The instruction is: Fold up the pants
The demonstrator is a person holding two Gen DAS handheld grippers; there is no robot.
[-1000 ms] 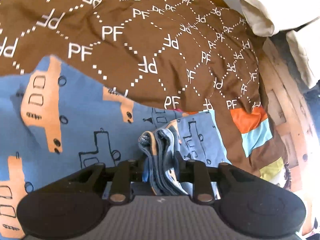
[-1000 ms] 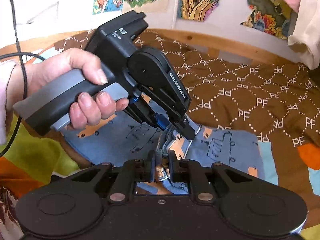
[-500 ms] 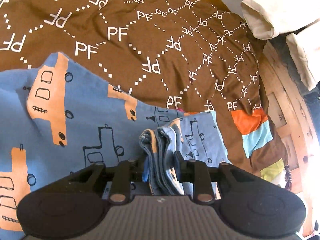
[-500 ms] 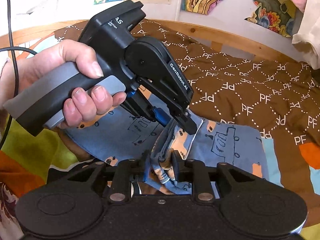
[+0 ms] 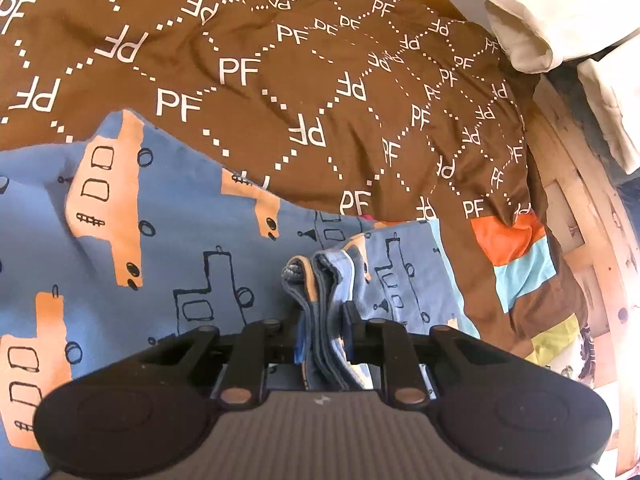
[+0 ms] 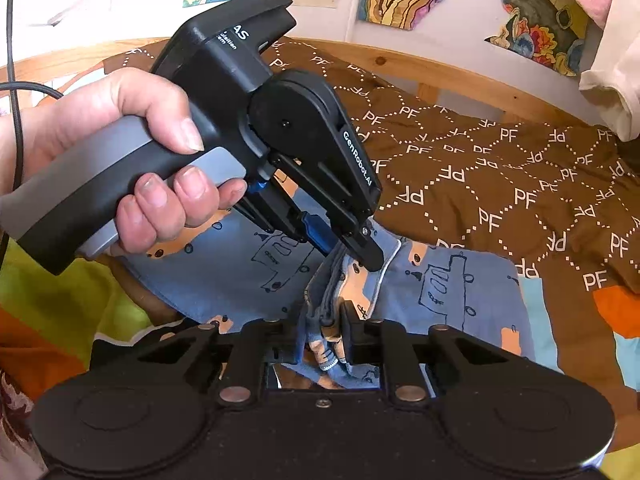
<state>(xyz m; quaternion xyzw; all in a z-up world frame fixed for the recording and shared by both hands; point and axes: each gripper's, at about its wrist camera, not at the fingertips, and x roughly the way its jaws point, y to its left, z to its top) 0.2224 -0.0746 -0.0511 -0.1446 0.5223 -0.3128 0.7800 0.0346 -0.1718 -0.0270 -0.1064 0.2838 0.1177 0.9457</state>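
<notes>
Pinching the same bunched edge of the pants (image 5: 168,264) from two sides, I hold both tools low over the bed's brown quilt (image 5: 320,80). My left hand-held gripper (image 5: 324,328) has several stacked layers of blue fabric between its pads, and its jaws are closing on them. In the right wrist view, my right hand-held gripper (image 6: 325,330) bites a neighbouring gather of the same cloth, jaws also closing, while the left tool, held in a hand (image 6: 132,160), nips the fold just ahead of it.

The pants, blue with orange trucks, lie spread on the quilt, most of the cloth flat to the left and a shorter flap reaching toward the orange and teal patch (image 5: 516,256). I judge the fold is at its grasp stage: edges gathered, nothing yet carried over. The next move, as I read it, calls for both grips to firm up, then a level lift together so the layers stay aligned, and a sweep across the flat part without dragging the quilt.
</notes>
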